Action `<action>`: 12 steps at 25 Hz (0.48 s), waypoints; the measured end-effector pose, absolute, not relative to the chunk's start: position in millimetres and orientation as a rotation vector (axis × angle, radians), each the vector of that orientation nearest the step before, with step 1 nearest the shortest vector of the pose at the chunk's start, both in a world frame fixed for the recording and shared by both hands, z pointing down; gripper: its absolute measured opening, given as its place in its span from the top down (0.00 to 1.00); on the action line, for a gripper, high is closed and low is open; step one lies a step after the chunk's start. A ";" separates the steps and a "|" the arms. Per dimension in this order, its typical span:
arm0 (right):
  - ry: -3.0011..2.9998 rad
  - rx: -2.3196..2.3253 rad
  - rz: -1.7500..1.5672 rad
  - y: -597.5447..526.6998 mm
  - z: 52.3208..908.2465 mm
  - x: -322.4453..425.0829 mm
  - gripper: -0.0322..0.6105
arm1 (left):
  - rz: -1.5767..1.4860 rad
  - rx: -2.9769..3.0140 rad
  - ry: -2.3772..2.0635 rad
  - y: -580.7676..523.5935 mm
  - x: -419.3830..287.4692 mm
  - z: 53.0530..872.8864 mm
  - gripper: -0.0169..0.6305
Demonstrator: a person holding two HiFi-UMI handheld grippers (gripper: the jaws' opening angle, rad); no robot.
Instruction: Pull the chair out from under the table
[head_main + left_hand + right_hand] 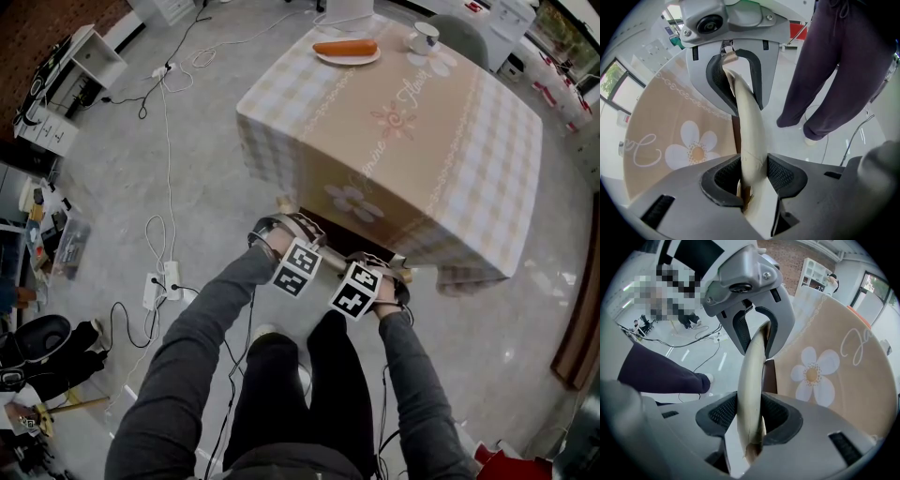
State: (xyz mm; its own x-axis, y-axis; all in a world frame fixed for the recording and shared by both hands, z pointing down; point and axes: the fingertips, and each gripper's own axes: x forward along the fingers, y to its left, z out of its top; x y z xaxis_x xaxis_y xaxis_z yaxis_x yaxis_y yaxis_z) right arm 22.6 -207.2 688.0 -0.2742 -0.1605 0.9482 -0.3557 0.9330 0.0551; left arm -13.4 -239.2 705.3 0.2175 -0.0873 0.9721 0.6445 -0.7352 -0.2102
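Because a chair drags straighter from two holds, the left gripper (753, 176) and right gripper (751, 417) each clamp partly closed jaws on its cream top rail (750, 133), side by side. Beyond the jaws, the seat sits tucked under the clothed table (450, 178).

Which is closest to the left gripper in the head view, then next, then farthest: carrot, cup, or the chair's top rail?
1. Chair's top rail: clamped in the jaws of the left gripper, by the near edge of the table.
2. Carrot: on its plate, far side of the table.
3. Cup: on its saucer, farther right along that far side.
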 end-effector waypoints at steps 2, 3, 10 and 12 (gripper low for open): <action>-1.855 0.380 0.197 -204.3 688.2 20.7 0.71 | -1.571 -1.896 -0.515 -236.3 -14.8 705.7 0.73; -1.856 0.380 0.196 -203.1 688.4 19.5 0.71 | -1.571 -1.895 -0.515 -235.1 -15.7 706.0 0.73; -1.854 0.383 0.197 -194.3 689.0 15.3 0.71 | -1.566 -1.892 -0.523 -226.6 -19.8 706.6 0.73; -1.852 0.384 0.198 -192.4 689.0 14.1 0.71 | -1.566 -1.890 -0.524 -224.7 -20.7 706.5 0.73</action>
State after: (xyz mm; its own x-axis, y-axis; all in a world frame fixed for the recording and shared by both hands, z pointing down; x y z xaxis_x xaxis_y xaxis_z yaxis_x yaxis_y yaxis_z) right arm 14.1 -192.4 689.0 -0.2708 -0.1623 0.9488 -0.3590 0.9316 0.0569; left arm -20.7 -224.7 706.5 0.2179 -0.0843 0.9723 0.6526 -0.7282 -0.2094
